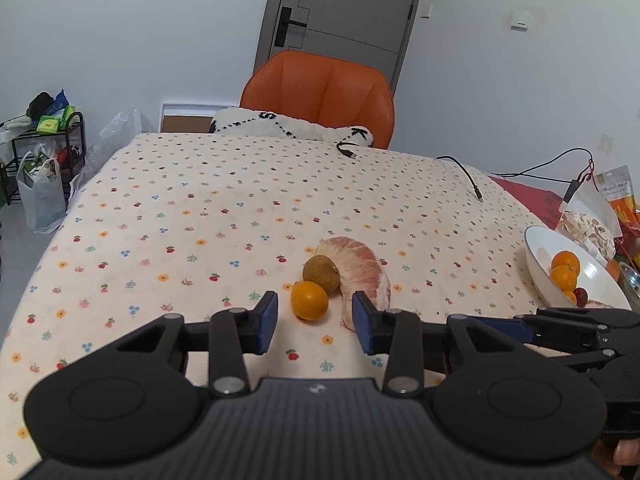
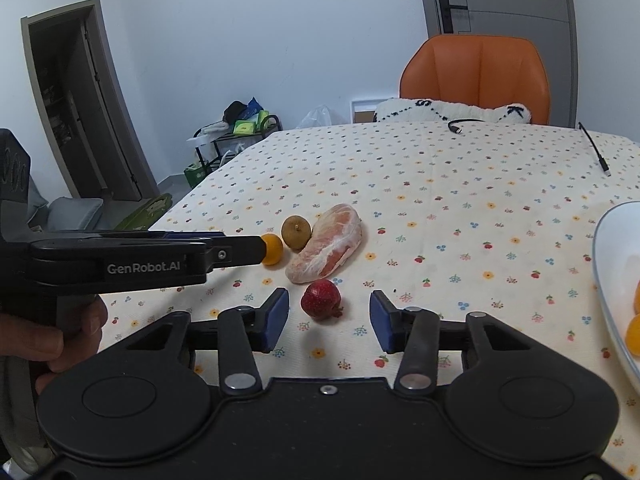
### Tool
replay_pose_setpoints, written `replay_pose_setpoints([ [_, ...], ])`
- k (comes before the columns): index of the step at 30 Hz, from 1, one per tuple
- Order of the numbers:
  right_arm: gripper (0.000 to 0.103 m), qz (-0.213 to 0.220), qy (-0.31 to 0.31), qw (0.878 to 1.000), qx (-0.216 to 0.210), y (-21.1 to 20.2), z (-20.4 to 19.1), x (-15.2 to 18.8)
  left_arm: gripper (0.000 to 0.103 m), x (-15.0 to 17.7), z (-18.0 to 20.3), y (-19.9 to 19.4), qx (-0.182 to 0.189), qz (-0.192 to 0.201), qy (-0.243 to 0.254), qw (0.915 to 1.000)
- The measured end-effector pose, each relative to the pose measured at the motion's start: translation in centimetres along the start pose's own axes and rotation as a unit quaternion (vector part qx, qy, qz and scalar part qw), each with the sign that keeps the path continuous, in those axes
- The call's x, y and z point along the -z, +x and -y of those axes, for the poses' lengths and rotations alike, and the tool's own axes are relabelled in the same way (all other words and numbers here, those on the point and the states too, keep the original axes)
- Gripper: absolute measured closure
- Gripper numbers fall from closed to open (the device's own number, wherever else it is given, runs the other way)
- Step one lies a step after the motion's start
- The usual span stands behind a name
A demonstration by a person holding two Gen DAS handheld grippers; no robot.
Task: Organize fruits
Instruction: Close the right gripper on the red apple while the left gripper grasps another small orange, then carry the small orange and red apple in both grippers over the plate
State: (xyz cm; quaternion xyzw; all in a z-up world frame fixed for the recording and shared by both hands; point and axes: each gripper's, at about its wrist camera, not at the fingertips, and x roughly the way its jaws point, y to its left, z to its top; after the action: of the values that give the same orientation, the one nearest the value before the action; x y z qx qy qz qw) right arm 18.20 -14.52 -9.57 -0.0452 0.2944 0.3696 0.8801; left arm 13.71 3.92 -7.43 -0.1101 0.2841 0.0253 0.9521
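**Two fruits lined up for pickup, neither one gripped yet**

While both tools sit low over the flowered counter (image 1: 224,200), the step in hand looks like the approach to a double pick. At lower centre of the left wrist view, the left hand-held gripper (image 1: 316,320) has its blue pads standing apart, with the small orange (image 1: 309,301) just ahead of the gap and nearer the left pad; no pad touches it. Behind the orange sits a brownish-green round fruit (image 1: 321,273), touching or nearly touching it, and the peeled pomelo segment (image 1: 362,276) curves round on the right, its near end just behind the right pad.

Low in the right wrist view, the right hand-held gripper (image 2: 329,318) is likewise parted, with the red strawberry-like fruit (image 2: 321,299) just ahead of its gap, left of centre, clear of both pads. The white bowl (image 1: 538,258) at the right edge of the left wrist view already holds oranges and something red, so I judge it the destination.

Next, each tool probably needs a short push forward so the fruit sits squarely between the pads, then a gentle close. On the left, the right pad must stay clear of the pomelo; on the right, the soft red fruit calls for a light squeeze.
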Motion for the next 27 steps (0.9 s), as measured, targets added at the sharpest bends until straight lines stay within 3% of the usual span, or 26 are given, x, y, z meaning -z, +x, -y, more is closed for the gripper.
replay_pose_setpoints([
  [8, 0.065, -0.008, 0.002, 1.000, -0.007, 1.0, 0.0, 0.0, 0.070, 0.1, -0.1, 1.4, 0.004, -0.007, 0.000, 1.0000],
  [11, 0.071, -0.013, 0.001, 1.000, -0.010, 1.5, -0.1, 0.0, 0.083, 0.3, -0.3, 1.8, 0.005, -0.012, -0.009, 0.9999],
  [14, 0.080, -0.011, 0.000, 1.000, -0.011, 1.7, -0.2, -0.1, 0.083, 0.4, -0.4, 1.7, 0.007, -0.009, -0.010, 0.9999],
  [27, 0.081, 0.013, 0.013, 1.000, 0.002, -1.0, 0.6, 0.0, 0.083, -0.5, 2.0, -1.1, 0.026, 0.016, 0.004, 0.9995],
])
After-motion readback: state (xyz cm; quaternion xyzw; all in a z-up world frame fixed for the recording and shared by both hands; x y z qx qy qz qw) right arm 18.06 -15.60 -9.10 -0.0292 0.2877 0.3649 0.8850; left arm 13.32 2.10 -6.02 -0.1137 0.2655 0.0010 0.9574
